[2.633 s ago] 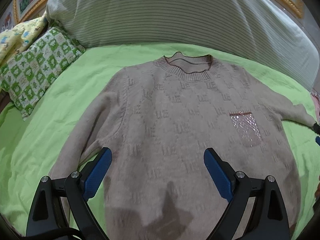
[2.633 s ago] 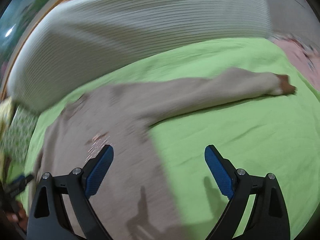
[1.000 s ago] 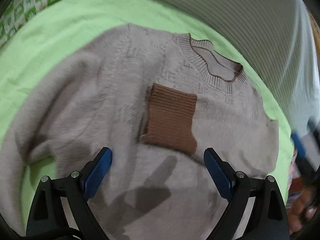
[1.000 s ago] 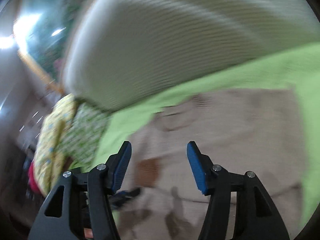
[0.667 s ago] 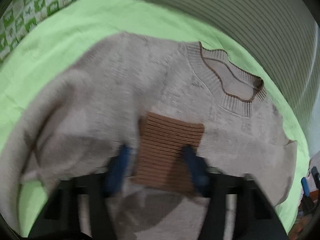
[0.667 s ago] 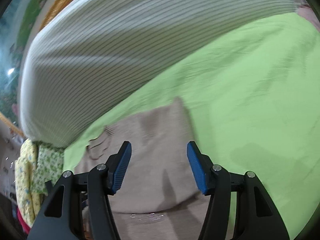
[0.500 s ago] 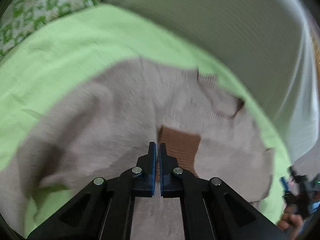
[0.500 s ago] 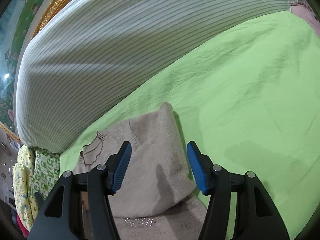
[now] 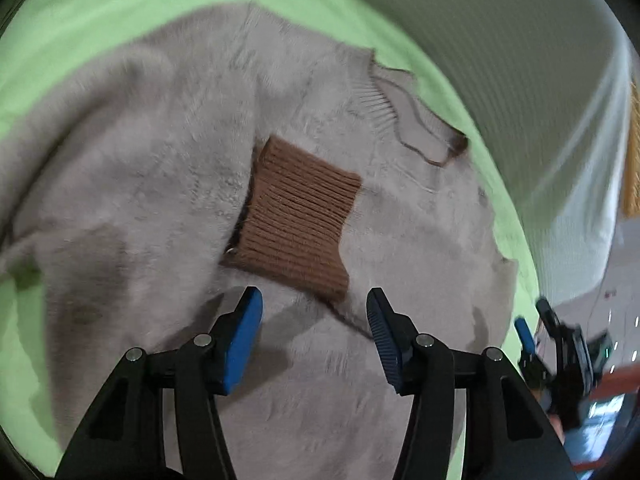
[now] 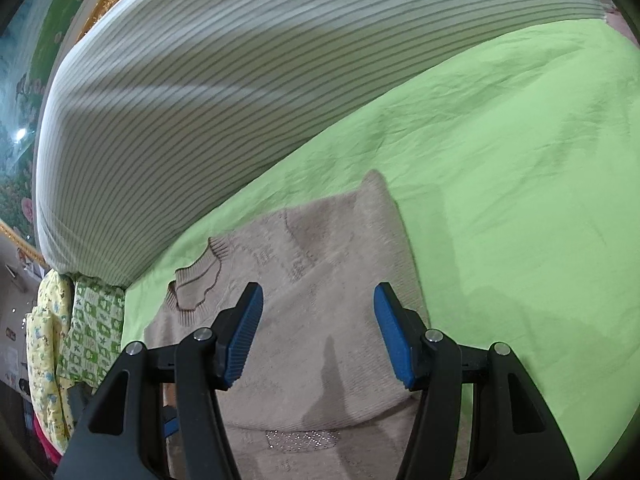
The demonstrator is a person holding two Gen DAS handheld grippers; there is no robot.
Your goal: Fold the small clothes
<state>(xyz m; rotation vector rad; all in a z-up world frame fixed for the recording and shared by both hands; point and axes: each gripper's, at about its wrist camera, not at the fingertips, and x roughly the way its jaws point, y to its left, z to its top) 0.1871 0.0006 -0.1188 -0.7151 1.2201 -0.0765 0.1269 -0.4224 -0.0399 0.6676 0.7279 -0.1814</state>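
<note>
No legible text or labels anywhere.

My left gripper [image 9: 314, 336] and my right gripper [image 10: 318, 334] look alike: matte black angular arms, silver round screws at the joints, and blue finger pads [image 10: 390, 338] with fine ribbing on their inner faces.

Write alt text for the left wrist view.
A beige sweater lies on a green sheet, one sleeve folded across its chest with the brown cuff showing. The open left hand-held gripper hovers just short of the cuff.
</note>
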